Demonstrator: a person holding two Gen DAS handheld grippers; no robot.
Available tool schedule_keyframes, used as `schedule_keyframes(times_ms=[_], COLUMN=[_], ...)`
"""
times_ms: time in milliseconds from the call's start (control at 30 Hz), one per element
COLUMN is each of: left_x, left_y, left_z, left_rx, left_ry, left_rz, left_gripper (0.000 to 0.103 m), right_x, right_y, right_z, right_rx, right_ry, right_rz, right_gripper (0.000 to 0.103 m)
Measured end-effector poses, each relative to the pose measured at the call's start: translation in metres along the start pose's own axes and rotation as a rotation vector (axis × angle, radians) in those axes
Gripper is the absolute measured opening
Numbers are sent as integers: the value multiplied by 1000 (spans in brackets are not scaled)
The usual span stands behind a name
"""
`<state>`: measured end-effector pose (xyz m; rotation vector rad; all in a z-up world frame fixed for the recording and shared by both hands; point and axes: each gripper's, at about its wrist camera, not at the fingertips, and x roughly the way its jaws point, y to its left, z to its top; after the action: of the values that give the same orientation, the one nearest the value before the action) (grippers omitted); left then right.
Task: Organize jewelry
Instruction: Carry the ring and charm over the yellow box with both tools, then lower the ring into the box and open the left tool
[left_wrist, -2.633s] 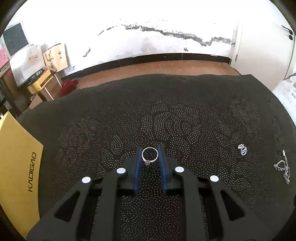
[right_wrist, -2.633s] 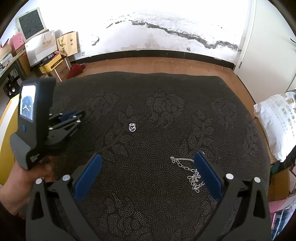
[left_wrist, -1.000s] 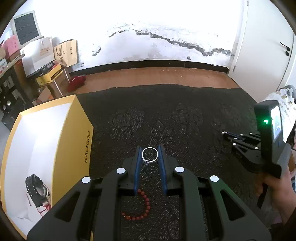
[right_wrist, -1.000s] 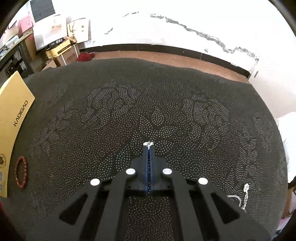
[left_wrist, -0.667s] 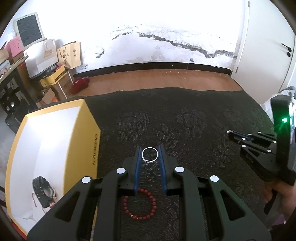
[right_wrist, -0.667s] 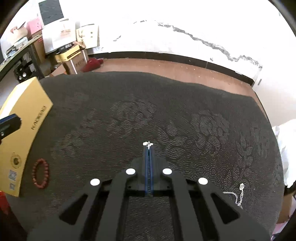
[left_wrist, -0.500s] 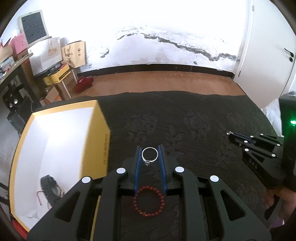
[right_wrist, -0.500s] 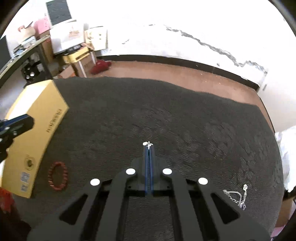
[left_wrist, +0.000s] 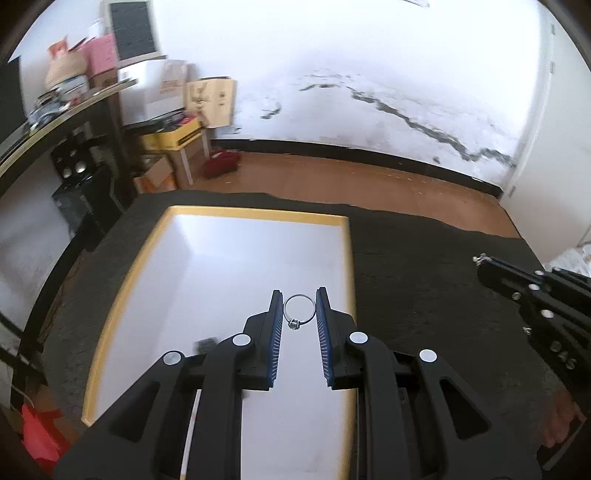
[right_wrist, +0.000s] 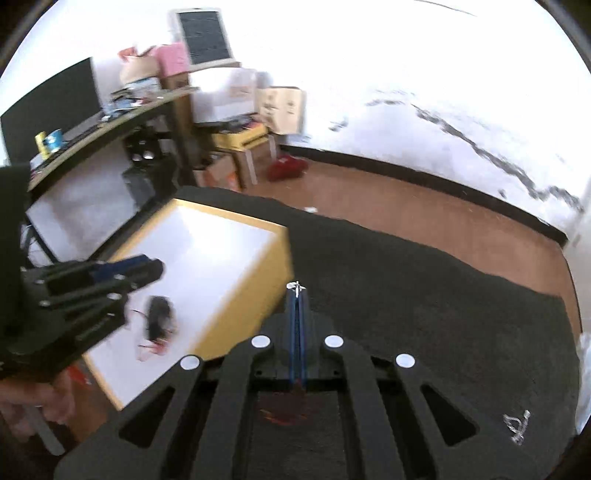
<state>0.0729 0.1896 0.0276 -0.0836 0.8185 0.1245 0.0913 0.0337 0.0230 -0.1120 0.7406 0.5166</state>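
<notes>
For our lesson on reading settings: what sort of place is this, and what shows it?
Probably a lived-in room used for storage: a wooden floor, a cracked white wall, and a shelf beside stacked cardboard boxes.

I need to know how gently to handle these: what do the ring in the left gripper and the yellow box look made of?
Ring: thin, shiny, silver-coloured metal band, it seems, with a small stone setting; which metal cannot be told.
Yellow box: likely cardboard, with matte yellow thin walls, straight edges and a smooth white inside.
</notes>
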Motion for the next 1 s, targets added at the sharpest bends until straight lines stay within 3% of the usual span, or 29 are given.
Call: schedule_keyframes(times_ms=[267,467,700,1000], left_x=[-6,0,16,36], left_y=[69,106,124,126], left_z=[-12,-27,-33,-41], left_rx=[-62,-95,-108,-96], left_ry=[16,41,73,115], left_rz=[69,105,112,117], left_gripper=[18,18,18,18], right_x=[12,31,50,60], right_y=[85,125,146,144], right_z=[27,28,29,26], right_rx=[-88,-129,-148,-140], right_ry=[-2,21,41,49], right_rz=[85,117,124,121], right_gripper=[2,2,2,2])
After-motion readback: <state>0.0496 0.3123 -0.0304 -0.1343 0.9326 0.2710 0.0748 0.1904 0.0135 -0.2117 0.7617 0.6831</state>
